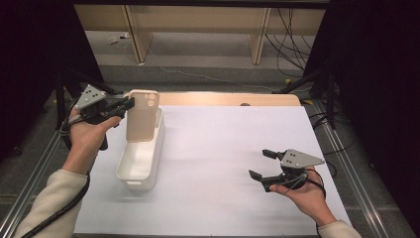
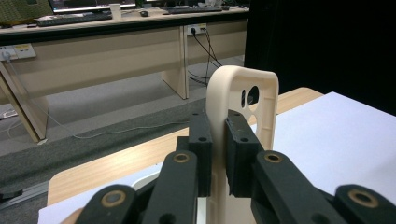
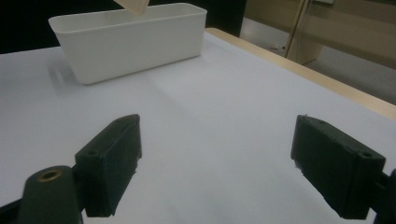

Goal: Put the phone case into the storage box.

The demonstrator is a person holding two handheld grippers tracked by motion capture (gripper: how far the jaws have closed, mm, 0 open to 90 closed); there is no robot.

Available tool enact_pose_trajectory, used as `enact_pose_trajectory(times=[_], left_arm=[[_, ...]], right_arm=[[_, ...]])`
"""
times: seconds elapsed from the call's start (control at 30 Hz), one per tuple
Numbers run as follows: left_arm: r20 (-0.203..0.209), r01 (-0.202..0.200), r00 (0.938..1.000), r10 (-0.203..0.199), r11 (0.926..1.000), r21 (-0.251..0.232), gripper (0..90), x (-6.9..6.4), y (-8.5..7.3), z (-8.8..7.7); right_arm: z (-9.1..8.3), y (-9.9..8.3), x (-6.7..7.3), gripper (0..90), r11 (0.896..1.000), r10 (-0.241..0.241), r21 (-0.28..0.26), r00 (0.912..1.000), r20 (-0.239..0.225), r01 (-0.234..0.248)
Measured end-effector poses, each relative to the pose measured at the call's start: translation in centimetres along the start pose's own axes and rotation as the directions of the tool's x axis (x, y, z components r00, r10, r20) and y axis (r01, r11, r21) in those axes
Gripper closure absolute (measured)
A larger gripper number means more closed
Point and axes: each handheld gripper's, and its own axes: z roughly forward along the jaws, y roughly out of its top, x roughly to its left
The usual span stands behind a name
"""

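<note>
The left hand-held gripper [image 1: 130, 103] pinches the case [image 1: 142, 115] by one thin edge, upright over the bin [image 1: 148, 166], seemingly partly inside. That narrow grip could let it twist or catch the rim. The right hand-held gripper [image 1: 261, 163] waits wide, empty, above the desk [image 1: 223, 148].

One phone case [image 1: 142, 115], one white bin [image 1: 141, 161], two grippers.

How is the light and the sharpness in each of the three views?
High view: bright white table, dark sides, soft shadow beside the bin. Left gripper view: phone case sharp, left gripper slightly soft. Right gripper view: dim, right gripper blurred, bin clearer.
</note>
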Motion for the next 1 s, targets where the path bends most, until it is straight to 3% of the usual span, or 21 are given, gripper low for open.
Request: enact_pose_trajectory(times=[1.0], left_arm=[[-0.021, 0.015, 0.9997, -0.015, 0.9999, -0.003, 82.0, 1.1, -0.3, 1.4]], right_arm=[[0.0, -0.1, 0.0, 17.5, 1.000, 0.001, 0.001, 1.0000, 0.000, -0.001]])
